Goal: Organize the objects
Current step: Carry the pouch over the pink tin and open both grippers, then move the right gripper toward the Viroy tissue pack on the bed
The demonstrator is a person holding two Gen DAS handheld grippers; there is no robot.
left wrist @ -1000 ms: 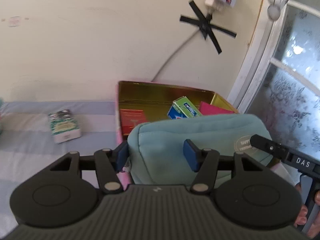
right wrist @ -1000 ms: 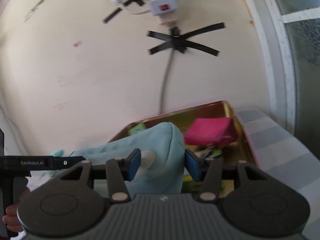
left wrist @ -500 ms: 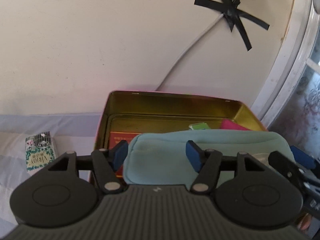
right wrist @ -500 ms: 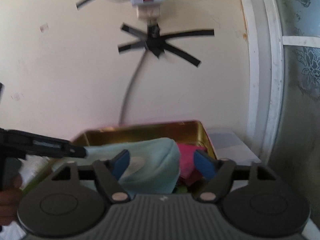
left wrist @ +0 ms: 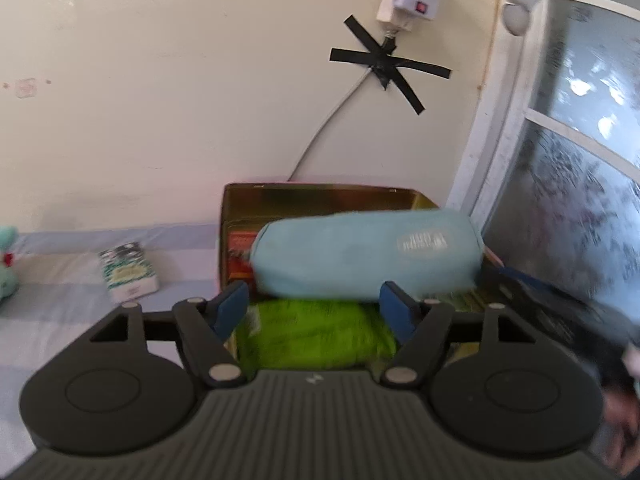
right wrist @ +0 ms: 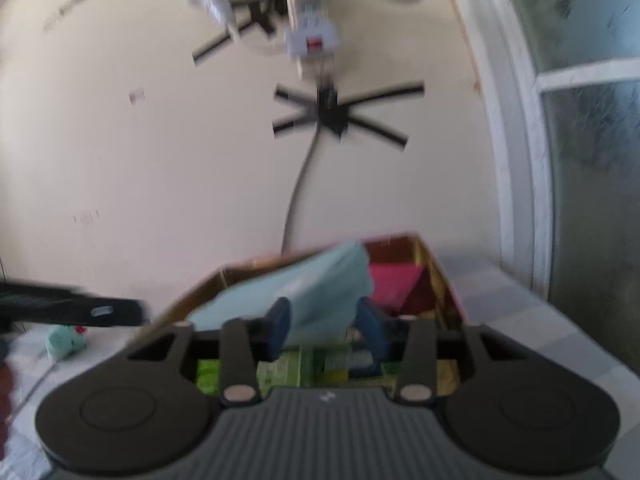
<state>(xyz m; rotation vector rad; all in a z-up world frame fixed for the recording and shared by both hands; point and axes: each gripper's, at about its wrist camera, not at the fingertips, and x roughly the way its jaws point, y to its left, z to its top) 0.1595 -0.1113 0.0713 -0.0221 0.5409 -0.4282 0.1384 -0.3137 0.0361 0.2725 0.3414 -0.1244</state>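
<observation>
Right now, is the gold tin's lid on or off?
Off. The gold tin is open-topped: the light blue pouch lies across it above a green packet. No lid in view.

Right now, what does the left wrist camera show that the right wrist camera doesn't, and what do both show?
Only the left wrist view shows the green-patterned packet lying on the striped cloth left of the tin, and the pouch's white label.

Only the right wrist view shows the pink item behind the pouch.

Both show the light blue pouch resting in the gold tin, green items beneath it, both grippers open, and the taped cable on the wall.
</observation>
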